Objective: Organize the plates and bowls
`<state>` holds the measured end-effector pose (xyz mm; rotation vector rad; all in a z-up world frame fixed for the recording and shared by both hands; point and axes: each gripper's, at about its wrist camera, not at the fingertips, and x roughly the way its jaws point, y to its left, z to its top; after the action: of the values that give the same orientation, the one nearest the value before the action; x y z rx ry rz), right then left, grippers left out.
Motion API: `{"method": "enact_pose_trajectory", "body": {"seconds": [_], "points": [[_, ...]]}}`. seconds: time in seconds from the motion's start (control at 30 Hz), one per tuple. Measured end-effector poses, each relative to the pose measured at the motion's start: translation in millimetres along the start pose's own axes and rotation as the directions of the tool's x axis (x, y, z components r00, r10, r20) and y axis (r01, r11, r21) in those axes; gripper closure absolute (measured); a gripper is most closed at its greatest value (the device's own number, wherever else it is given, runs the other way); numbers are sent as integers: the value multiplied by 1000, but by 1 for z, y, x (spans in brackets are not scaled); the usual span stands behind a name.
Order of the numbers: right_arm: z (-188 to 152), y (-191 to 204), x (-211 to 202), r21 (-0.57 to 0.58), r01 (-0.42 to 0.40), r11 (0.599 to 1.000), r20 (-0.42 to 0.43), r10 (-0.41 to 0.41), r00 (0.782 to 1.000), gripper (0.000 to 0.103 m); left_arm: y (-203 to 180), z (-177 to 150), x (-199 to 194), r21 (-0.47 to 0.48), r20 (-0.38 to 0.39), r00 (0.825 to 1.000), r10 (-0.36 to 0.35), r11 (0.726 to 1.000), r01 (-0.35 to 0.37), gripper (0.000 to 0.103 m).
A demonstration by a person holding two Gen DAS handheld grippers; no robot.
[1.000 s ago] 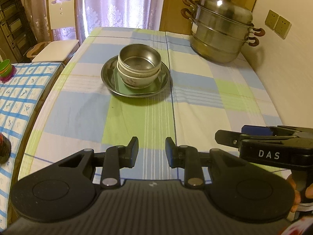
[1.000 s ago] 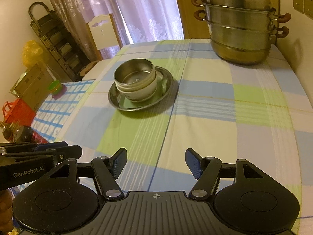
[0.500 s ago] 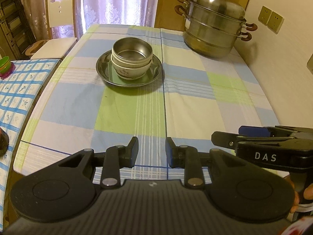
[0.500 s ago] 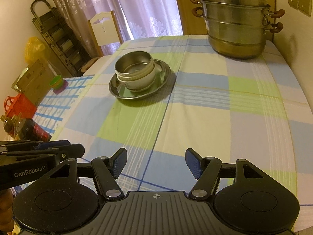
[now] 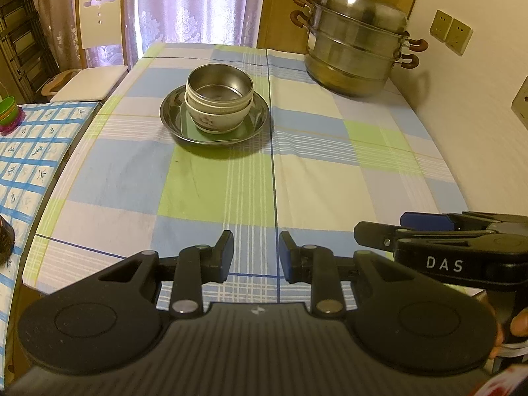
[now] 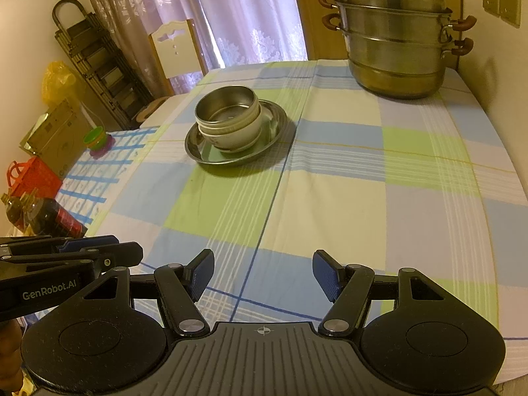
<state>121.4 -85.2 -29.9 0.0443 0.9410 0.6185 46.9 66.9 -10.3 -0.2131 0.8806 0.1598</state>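
Both grippers pulled back; stacked bowls [image 5: 219, 100] on plate [image 5: 175, 122] well ahead of empty, spread jaws.

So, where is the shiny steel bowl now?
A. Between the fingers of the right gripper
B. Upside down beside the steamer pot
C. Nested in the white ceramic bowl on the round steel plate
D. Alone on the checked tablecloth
C: the shiny steel bowl sits inside the white ceramic bowl, which stands on the round steel plate.
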Motion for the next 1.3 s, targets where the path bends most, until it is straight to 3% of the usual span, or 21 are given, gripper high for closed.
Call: {"method": "enact_pose_trajectory", "body": {"seconds": [1.3], "points": [[0, -15, -7, 8, 0, 1000, 0, 0, 1000, 37, -19, 4, 7, 14, -5, 1000, -9, 1000, 10, 77]]}}
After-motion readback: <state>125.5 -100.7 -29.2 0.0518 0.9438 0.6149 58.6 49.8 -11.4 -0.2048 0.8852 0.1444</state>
